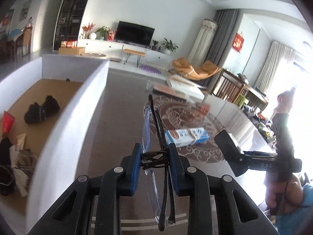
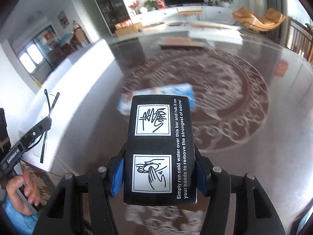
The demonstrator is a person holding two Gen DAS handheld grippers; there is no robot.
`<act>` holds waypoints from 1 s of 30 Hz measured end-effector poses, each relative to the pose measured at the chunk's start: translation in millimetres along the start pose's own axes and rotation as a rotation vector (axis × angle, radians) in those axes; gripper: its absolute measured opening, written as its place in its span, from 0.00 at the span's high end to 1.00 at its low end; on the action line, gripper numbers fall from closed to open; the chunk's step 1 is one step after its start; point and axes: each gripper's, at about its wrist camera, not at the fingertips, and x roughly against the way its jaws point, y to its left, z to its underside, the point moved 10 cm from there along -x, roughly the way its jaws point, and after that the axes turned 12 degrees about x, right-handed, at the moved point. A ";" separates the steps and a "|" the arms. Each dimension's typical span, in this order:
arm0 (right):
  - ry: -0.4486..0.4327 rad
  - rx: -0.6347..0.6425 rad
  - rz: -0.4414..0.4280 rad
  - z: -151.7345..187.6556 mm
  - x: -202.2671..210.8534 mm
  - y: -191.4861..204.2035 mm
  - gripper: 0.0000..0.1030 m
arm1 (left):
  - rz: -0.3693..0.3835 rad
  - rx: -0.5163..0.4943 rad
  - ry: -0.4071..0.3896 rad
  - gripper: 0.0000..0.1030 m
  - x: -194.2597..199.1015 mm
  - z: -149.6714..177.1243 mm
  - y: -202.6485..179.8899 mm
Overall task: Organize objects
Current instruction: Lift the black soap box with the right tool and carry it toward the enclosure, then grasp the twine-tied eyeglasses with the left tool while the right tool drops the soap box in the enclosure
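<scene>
My left gripper (image 1: 155, 157) is shut on a pair of folded glasses (image 1: 154, 121) with dark temples and clear lenses, held upright above the glass table. It also shows in the right wrist view (image 2: 46, 121) at the left with the glasses (image 2: 48, 105). My right gripper (image 2: 159, 171) is shut on a black box (image 2: 160, 148) with white hand-washing pictures and text. The right gripper also shows in the left wrist view (image 1: 230, 148) at the right. A blue and white biscuit box (image 1: 186, 136) lies on the table ahead of both; it also shows in the right wrist view (image 2: 176, 90).
A white-walled box with a cardboard floor (image 1: 64, 117) stands at the left, holding black socks (image 1: 42, 109), a red packet (image 1: 7, 121) and other items. A glass table (image 1: 117, 101) lies over a patterned round rug (image 2: 234, 98). Flat packages (image 1: 170, 91) lie farther back.
</scene>
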 end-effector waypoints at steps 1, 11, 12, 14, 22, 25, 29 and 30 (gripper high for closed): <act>-0.023 0.018 -0.029 -14.2 3.3 18.8 0.43 | -0.013 0.003 -0.033 0.74 13.6 -12.3 6.4; -0.122 0.305 -0.350 -137.4 -14.5 273.5 0.42 | -0.430 0.101 -0.084 0.70 74.8 -90.3 184.9; -0.113 0.321 -0.374 -142.9 -24.2 293.9 0.41 | -0.486 0.116 -0.056 0.62 72.2 -87.5 203.7; -0.081 0.338 -0.408 -146.4 -43.5 317.5 0.23 | -0.587 0.156 0.001 0.32 70.2 -75.9 237.5; -0.161 0.325 -0.263 -118.1 -42.8 238.2 0.08 | -0.541 0.180 -0.094 0.22 94.3 -49.4 225.0; -0.149 0.342 -0.116 -80.3 -44.9 170.8 0.08 | -0.430 0.149 -0.108 0.22 93.5 -40.3 184.8; -0.067 0.315 0.058 -23.6 -47.2 71.7 0.08 | -0.250 0.037 -0.073 0.22 80.4 -26.0 99.2; -0.046 0.294 0.090 -11.0 -43.5 44.1 0.08 | -0.200 -0.006 -0.055 0.22 72.2 -22.0 72.8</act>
